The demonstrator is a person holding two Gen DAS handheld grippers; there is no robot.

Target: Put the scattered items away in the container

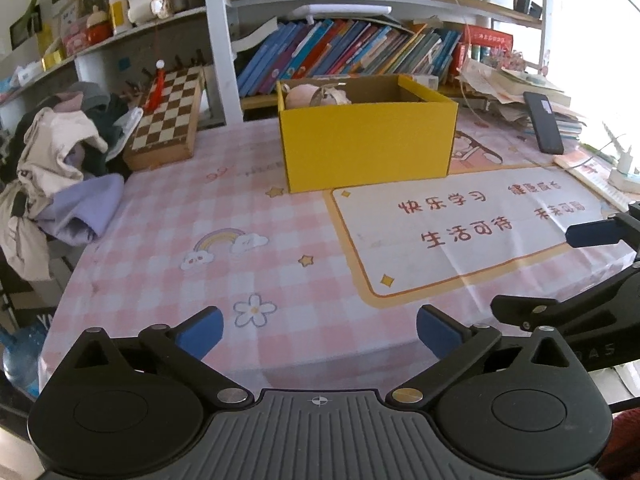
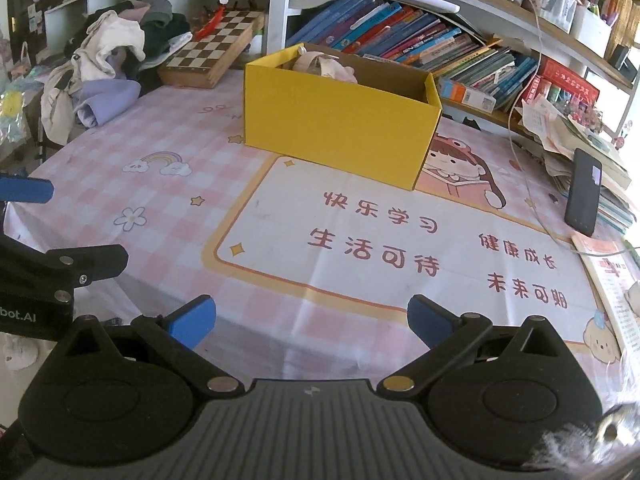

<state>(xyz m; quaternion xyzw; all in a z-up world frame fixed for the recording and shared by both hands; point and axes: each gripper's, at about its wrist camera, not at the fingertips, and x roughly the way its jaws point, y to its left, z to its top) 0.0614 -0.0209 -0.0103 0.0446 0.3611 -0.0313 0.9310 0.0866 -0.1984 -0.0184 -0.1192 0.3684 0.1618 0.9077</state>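
A yellow cardboard box [image 1: 368,142] [image 2: 340,120] stands at the back of the pink checked table mat [image 1: 168,240] [image 2: 132,148]. Pale pink soft items [image 1: 316,96] [image 2: 324,65] lie inside it at the left end. My left gripper [image 1: 320,330] hovers over the near edge of the mat, jaws wide open with nothing between them. My right gripper [image 2: 312,320] is likewise wide open and empty above the near edge. Each gripper shows at the side of the other's view: the right one [image 1: 592,236] and the left one [image 2: 24,191].
A pile of clothes [image 1: 60,168] [image 2: 104,68] lies at the left. A chessboard box [image 1: 168,116] [image 2: 216,50] sits behind it. A black phone [image 1: 544,122] [image 2: 584,192] leans on stacked papers at the right. Books [image 1: 344,52] fill the shelf behind the box.
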